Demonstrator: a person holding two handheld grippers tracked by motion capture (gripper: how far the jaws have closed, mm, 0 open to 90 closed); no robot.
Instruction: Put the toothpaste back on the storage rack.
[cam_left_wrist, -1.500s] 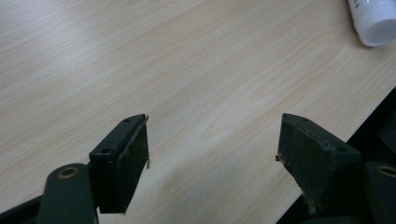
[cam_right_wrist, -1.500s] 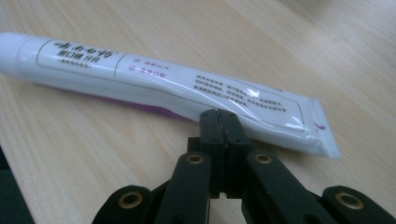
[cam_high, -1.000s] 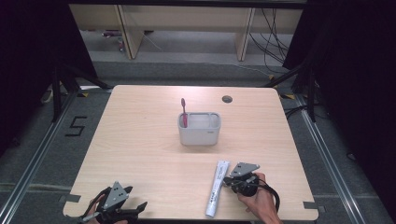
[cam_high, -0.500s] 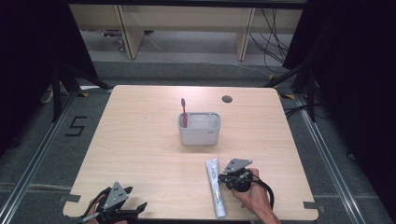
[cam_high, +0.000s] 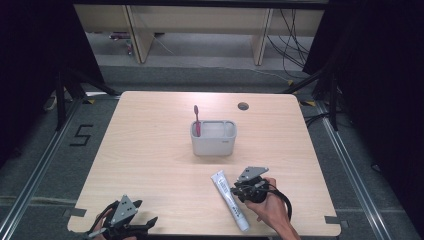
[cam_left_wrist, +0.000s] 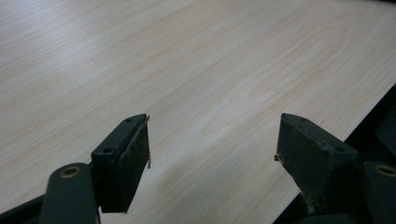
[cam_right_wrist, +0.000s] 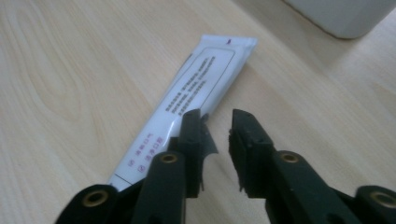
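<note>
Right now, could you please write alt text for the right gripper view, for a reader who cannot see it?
A white toothpaste tube with small printed text lies flat on a light wooden table, beside the right gripper, whose two black jaws stand slightly apart with nothing between them. The corner of a grey holder shows at the top right.

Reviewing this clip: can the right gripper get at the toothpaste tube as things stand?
Probably yes: the right gripper sits beside the toothpaste tube, jaws slightly parted with nothing between, and bare table around.
</note>
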